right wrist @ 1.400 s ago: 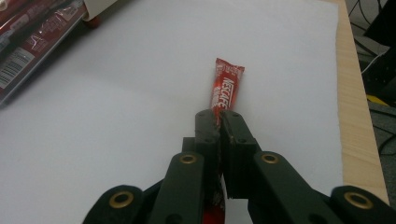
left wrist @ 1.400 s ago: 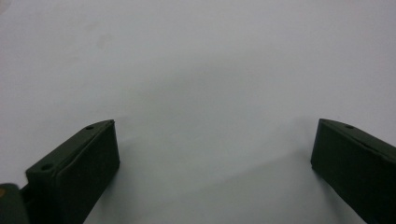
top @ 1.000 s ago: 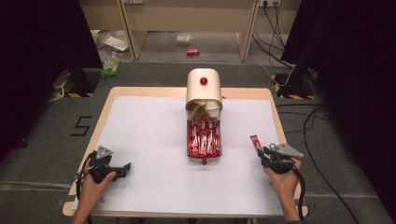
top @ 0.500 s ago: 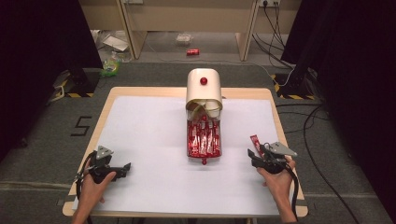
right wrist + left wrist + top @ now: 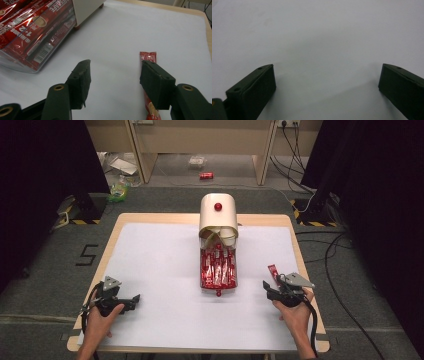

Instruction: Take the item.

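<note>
Right tool (image 5: 270,287): its jaws have just been opening and now stand wide apart, released, with bare white desk between them and nothing pressed by the pads.
Red packet (image 5: 149,75): lies flat on the desk under the right-hand jaw in the right gripper view, one end poking out past the jaw tip; in the high view it (image 5: 273,271) sits just ahead of the right tool, near the desk's right edge.
Left tool (image 5: 131,299): jaws spread wide, empty, resting low over the white desk (image 5: 160,265) near the front left corner.
Dispenser (image 5: 218,215): stands at the back middle, with a clear tray (image 5: 218,270) of red packets stretching forward from it, well apart from both tools.
Change: a second ago the right tool was clenched far tighter at the same spot; the left tool has stayed put.
</note>
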